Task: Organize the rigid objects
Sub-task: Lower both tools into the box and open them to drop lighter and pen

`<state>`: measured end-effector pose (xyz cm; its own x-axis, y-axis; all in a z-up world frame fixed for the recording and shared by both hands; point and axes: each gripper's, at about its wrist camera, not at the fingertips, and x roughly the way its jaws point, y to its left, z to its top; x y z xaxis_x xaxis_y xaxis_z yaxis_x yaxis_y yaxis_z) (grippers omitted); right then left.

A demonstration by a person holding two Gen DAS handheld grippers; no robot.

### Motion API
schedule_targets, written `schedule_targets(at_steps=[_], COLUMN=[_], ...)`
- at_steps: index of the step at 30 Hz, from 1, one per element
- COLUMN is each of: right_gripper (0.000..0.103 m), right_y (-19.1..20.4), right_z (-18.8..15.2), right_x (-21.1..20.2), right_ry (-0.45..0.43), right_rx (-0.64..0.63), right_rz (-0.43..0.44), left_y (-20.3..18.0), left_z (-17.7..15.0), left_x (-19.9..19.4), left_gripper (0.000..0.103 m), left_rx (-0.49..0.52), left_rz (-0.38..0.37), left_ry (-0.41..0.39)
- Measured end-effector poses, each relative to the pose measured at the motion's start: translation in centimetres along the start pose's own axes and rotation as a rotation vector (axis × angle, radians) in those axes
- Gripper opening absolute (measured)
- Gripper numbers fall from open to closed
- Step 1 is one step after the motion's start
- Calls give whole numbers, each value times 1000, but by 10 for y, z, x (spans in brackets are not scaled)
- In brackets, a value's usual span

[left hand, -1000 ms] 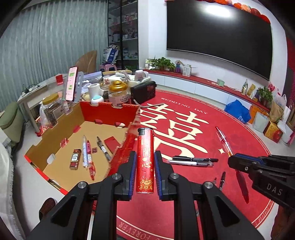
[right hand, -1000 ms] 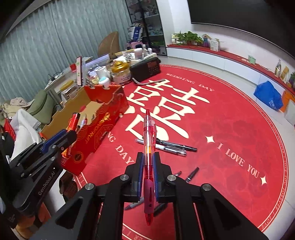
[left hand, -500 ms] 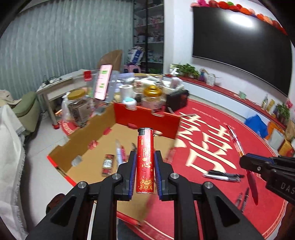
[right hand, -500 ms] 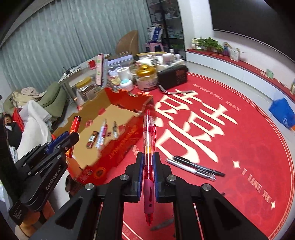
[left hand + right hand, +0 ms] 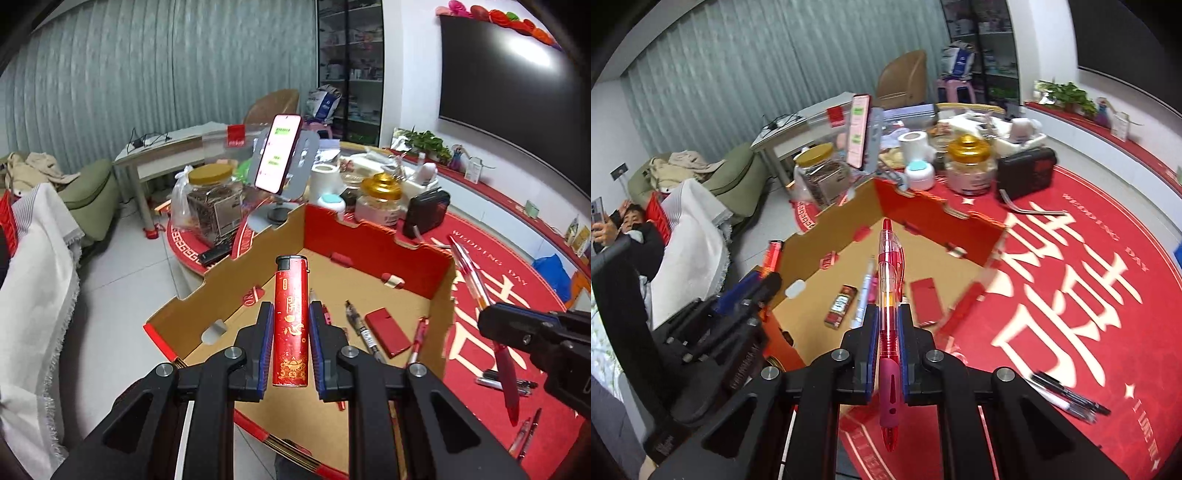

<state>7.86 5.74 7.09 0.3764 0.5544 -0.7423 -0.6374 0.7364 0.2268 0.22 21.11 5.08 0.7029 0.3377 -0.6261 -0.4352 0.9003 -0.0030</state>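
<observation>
My left gripper [image 5: 290, 334] is shut on a red lighter [image 5: 290, 321] held upright over the near part of an open cardboard box [image 5: 373, 236]. My right gripper [image 5: 887, 332] is shut on a red pen [image 5: 889, 314], also above the box [image 5: 960, 225], near its right wall. The right gripper with the pen [image 5: 476, 284] shows at the right of the left wrist view; the left gripper with the lighter [image 5: 772, 258] shows at the left of the right wrist view. Inside the box lie pens [image 5: 364, 334], a flat red case [image 5: 388, 330] and a small brown pack [image 5: 841, 304].
Several pens [image 5: 1067, 397] lie on the red round mat [image 5: 1108, 332] right of the box. Behind the box stand jars [image 5: 380, 199], a phone on a stand [image 5: 277, 158], a black radio [image 5: 424, 212] and a paper roll [image 5: 323, 181]. A person [image 5: 631, 225] sits far left.
Both grippers have moved left from above the mat to above the box, each keeping its hold. The box now fills the middle of both views.
</observation>
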Motion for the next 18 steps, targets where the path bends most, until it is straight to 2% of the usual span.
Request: schedule_targets(at_steps=[18], right_gripper=[11], right_y=[10], right_z=[13], right_x=[49], right_ry=[75], right_rx=[-23], right_rz=[-12], left_y=[0], left_z=[7], left_x=[45], left_gripper=[20], left_rx=[3], left_rz=[6], left_ry=[72])
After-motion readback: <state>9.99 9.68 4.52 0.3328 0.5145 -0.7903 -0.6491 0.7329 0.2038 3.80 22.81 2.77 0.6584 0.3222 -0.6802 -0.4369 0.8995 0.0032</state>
